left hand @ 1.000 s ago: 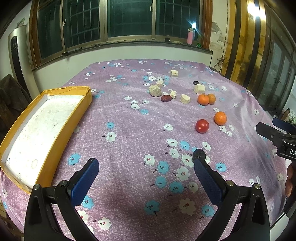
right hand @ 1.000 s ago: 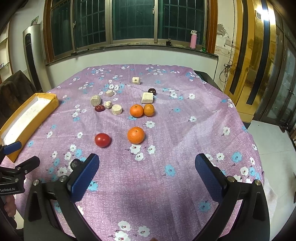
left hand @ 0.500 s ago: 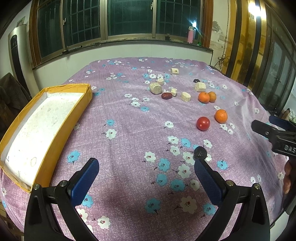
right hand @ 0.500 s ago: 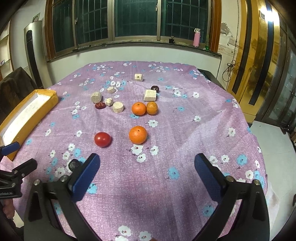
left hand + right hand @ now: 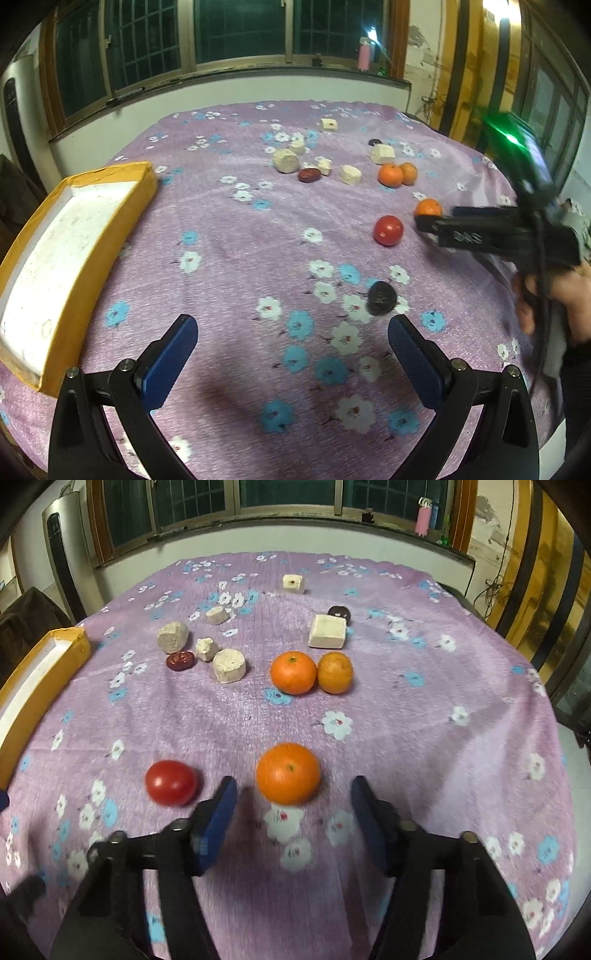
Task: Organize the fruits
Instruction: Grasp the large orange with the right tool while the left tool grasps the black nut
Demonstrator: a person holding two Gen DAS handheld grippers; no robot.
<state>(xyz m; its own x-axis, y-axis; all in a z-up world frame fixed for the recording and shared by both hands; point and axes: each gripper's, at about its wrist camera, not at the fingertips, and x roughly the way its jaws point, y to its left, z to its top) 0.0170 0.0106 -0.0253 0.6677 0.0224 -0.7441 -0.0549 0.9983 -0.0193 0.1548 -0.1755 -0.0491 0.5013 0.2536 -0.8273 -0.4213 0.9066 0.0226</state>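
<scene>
Purple floral cloth (image 5: 424, 709) covers the whole table, and nothing is sorted yet as far as I can see. The yellow box (image 5: 122, 236) at the left edge has a bare white floor, no fruit in it.

Nearest: left gripper (image 5: 291, 354) hovers low over the cloth, jaws spread wide, empty. A small dark wrinkled fruit (image 5: 382, 297) lies just ahead of its right finger, not touched.

Right gripper (image 5: 290, 805), held by a hand (image 5: 557, 299), is jaws apart and holding nothing. The near orange (image 5: 289, 773) sits just ahead of the gap between its fingers, not yet between the pads. My read: that's the first pick. The tomato (image 5: 170, 782) is just to the left of the left finger, clear of it.

Further out: two more oranges (image 5: 293, 672) touching side by side. Beyond them, pale cut chunks (image 5: 229, 664), a red date (image 5: 180, 661), a pale block (image 5: 328, 631) and a dark fruit (image 5: 340, 612) behind it. Farthest, a small pale cube (image 5: 293, 582).

So progress is zero: every fruit is on the cloth, box well apart from all of them. All picks remain.
</scene>
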